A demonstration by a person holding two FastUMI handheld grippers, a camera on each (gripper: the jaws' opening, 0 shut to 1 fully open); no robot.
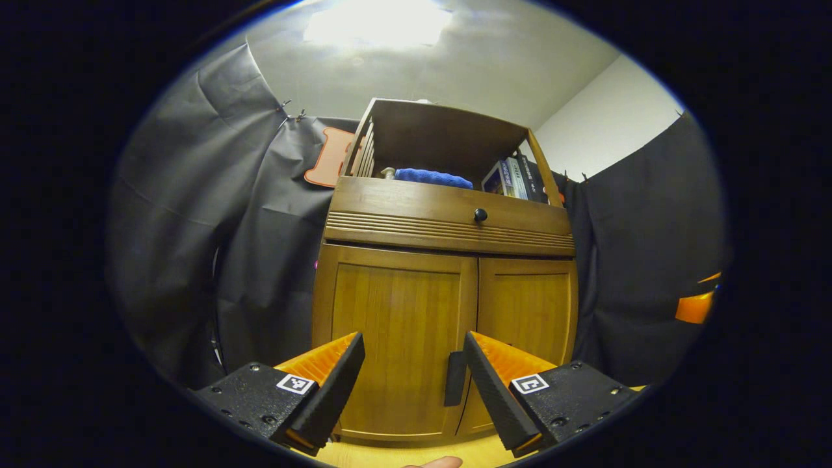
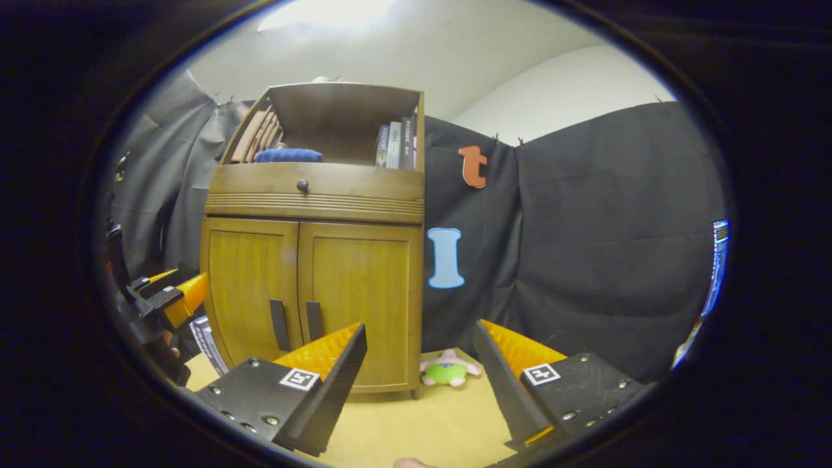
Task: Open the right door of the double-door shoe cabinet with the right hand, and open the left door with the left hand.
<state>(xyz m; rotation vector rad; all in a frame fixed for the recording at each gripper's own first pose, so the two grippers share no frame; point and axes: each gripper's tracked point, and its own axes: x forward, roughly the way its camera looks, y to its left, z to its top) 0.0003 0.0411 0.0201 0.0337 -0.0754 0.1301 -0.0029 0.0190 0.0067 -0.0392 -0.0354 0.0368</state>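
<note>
bare floor (image 2: 442, 422) before closed cabinet doors (image 2: 357, 292), plush toy (image 2: 450, 372) beside cabinet

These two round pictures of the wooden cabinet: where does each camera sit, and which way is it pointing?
Left gripper view: rides the left gripper, low and close, looking up at the shut left door; its open jaws show below.
Right gripper view: rides the right gripper, farther back and to the right, facing the cabinet and a plush toy; its open jaws show below.
Shared: cabinet, both shut doors, drawer knob, blue cloth, books.
</note>
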